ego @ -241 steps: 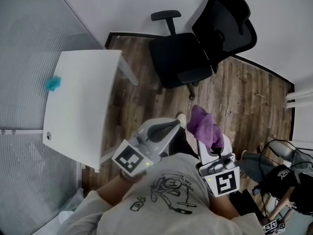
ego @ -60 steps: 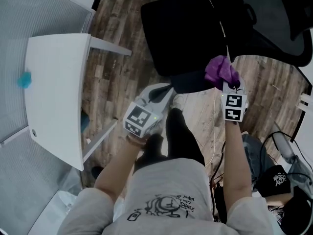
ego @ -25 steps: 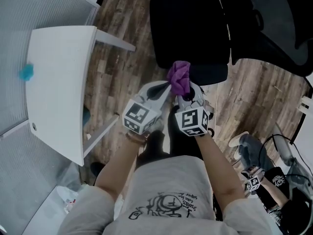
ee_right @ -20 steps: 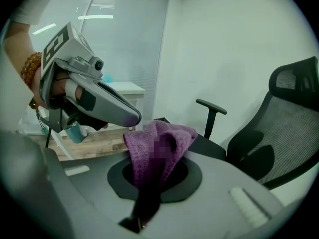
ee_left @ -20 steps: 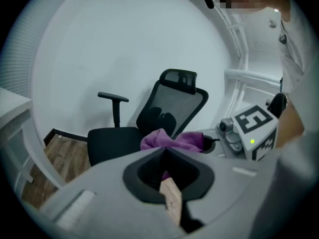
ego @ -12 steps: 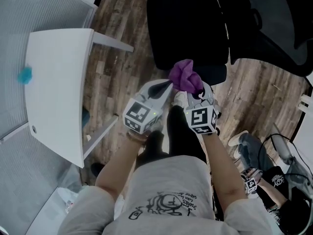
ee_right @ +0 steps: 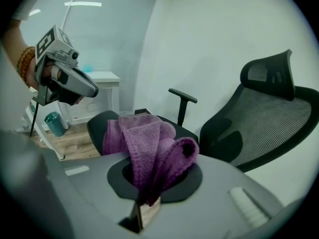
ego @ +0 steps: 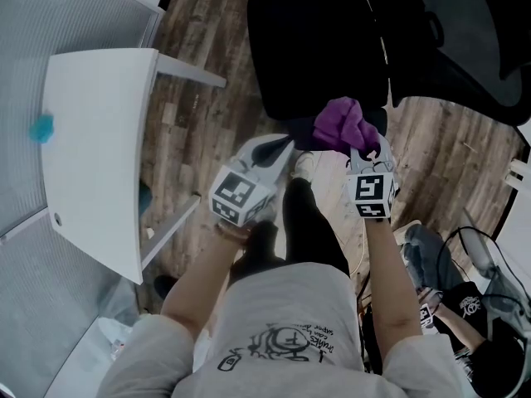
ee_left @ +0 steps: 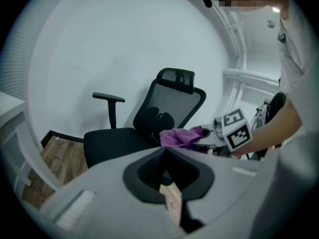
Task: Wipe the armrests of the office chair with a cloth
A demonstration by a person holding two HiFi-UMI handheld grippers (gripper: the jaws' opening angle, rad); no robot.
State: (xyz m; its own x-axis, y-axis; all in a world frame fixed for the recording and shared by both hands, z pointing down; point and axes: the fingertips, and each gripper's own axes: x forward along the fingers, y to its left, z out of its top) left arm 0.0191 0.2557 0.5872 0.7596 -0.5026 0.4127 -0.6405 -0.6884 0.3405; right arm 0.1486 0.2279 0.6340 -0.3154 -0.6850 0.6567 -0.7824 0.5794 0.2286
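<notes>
The right claw (ee_right: 143,204) is clenched on a purple terry cloth (ee_right: 149,153), a soft, looped-pile rag that bunches up in thick folds out of the dark oval recess around the jaws. From the head view the cloth (ego: 342,124) sits over the near right edge of the black padded seat of the office chair (ego: 319,48); whether it touches an armrest cannot be made out. The left claw (ee_left: 168,183) has its jaws pressed together with nothing between them, held just beside the right one. Both claws are smooth grey plastic, each carrying a cube printed with black-and-white square patterns, no legible words. The chair has a mesh backrest, and its far T-shaped armrest (ee_right: 182,94) stands on a slim post. Beyond lie a wood-plank floor (ego: 199,81) and a white rectangular worktop (ego: 99,139).
</notes>
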